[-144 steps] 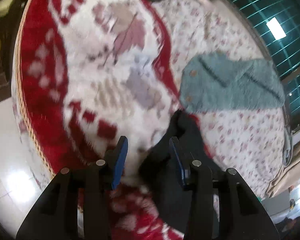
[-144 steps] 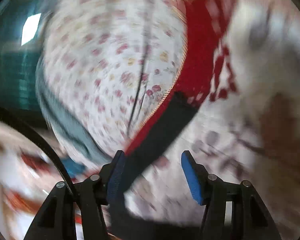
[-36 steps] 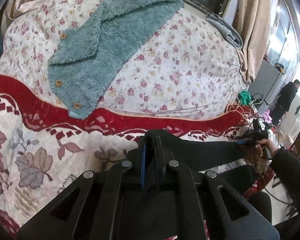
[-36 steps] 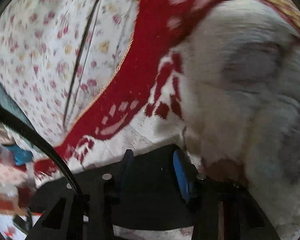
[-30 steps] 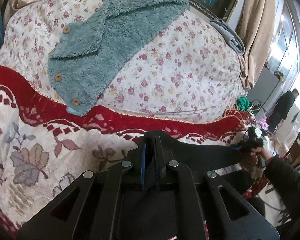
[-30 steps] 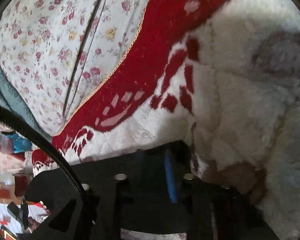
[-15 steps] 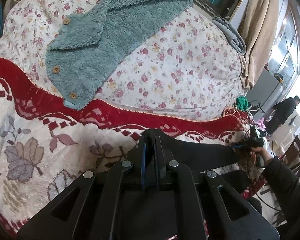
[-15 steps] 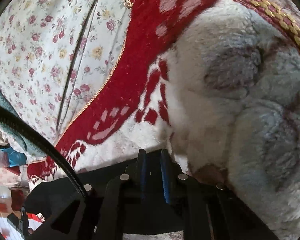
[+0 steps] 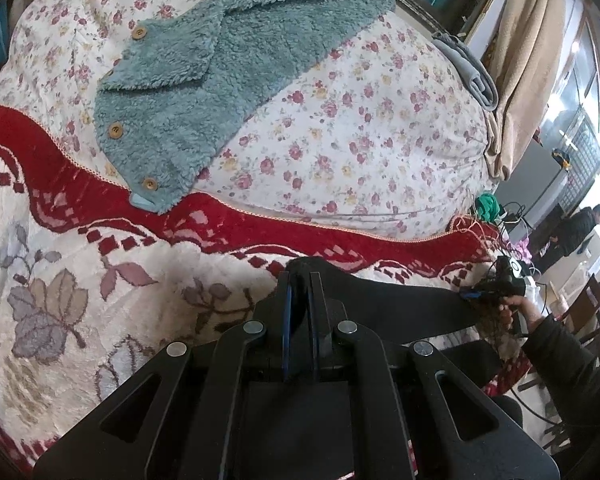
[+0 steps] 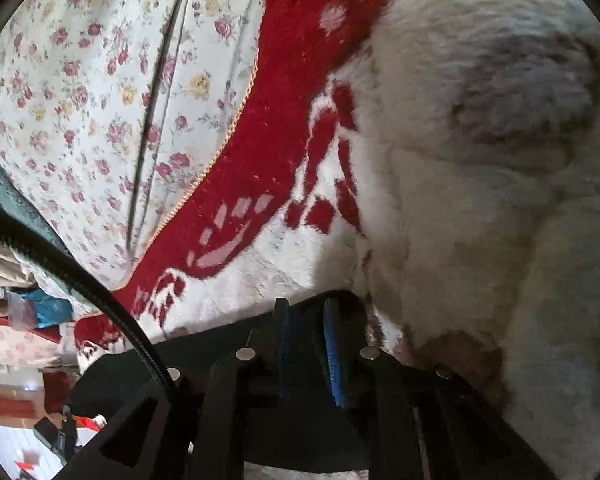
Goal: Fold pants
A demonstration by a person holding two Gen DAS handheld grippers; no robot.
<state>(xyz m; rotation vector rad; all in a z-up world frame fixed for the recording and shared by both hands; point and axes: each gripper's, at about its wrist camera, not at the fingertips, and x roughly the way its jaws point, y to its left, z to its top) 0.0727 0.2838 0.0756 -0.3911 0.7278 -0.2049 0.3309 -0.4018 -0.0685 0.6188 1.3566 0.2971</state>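
Left wrist view: the left hand-held gripper [image 9: 299, 292] is seen clamped on a bunched edge of the black pants [image 9: 400, 312], with dark cloth pinched between the blue pads and no gap left around it. The pants are stretched as a dark band across the near edge of the bed, over a cream and red patterned blanket [image 9: 100, 280], and run to the right toward the right hand-held gripper [image 9: 470, 294], which is gripped by a hand [image 9: 512, 312] in a dark sleeve. Beyond the blanket a floral quilt [image 9: 340, 140] is spread, and on it a teal fleece jacket [image 9: 228, 64] with wooden buttons is laid flat, well apart from the pants. A folded grey cloth [image 9: 466, 68] is noted at the far right edge of the quilt, beside a beige curtain [image 9: 528, 60]. A person in dark clothes [image 9: 572, 232] is seen standing in the room behind.

Right wrist view: the right hand-held gripper [image 10: 306, 322] is held at a narrow setting and is closed on the black pants [image 10: 236, 332], whose cloth fills the gap between the pads. The blanket [image 10: 460, 240] lies directly under and ahead of it, with the floral quilt [image 10: 100, 100] to the upper left. A black cable [image 10: 72, 272] crosses the left side of the view.
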